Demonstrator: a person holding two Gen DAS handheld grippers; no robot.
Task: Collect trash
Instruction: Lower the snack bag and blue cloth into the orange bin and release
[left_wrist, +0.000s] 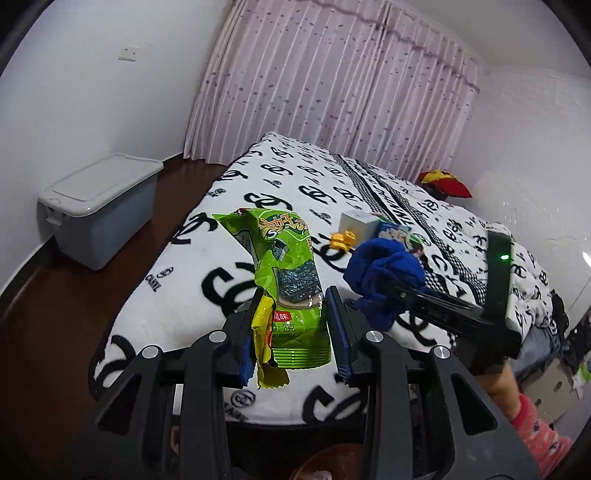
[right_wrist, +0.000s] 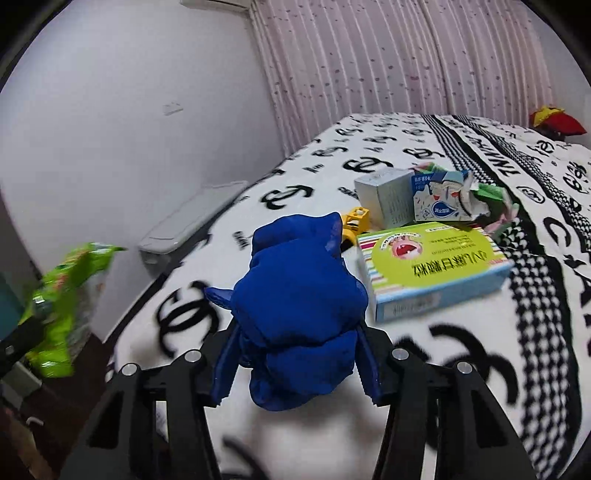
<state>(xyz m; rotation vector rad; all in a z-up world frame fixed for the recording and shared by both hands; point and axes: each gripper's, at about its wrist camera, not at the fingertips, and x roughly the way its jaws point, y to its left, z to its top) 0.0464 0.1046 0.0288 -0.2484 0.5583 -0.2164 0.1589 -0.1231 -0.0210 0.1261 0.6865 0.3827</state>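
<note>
The left claw (left_wrist: 291, 325) was clamped on a green snack wrapper (left_wrist: 286, 280) together with a smaller yellow wrapper (left_wrist: 264, 343), both standing up between its blue pads over the near end of the bed (left_wrist: 177, 314). The right claw (right_wrist: 295, 354) was clamped on a crumpled blue bag (right_wrist: 299, 295), the soft bundle bulging up and out past its fingertips and hanging free of the blanket. With both claws full, the step in hand looked like carrying the catch away, and that called for steady pressure on both grips: the wrappers were thin and slippery and pinched low down, so a tilt or a jerk could let the yellow one slide out. The blue bag was limp, so lifting it well clear before swinging it sideways would keep it from dragging the things just ahead of the right claw. Those were a green-topped carton (right_wrist: 436, 273), a small white box (right_wrist: 386, 201), a torn packet (right_wrist: 448, 201) and a yellow toy piece (right_wrist: 356, 221), all on the bed and seemingly still to be gathered. A lidded storage tub (left_wrist: 99, 206) stood on the floor well to the left of the left claw; whether it served as the bin could not be told.
</note>
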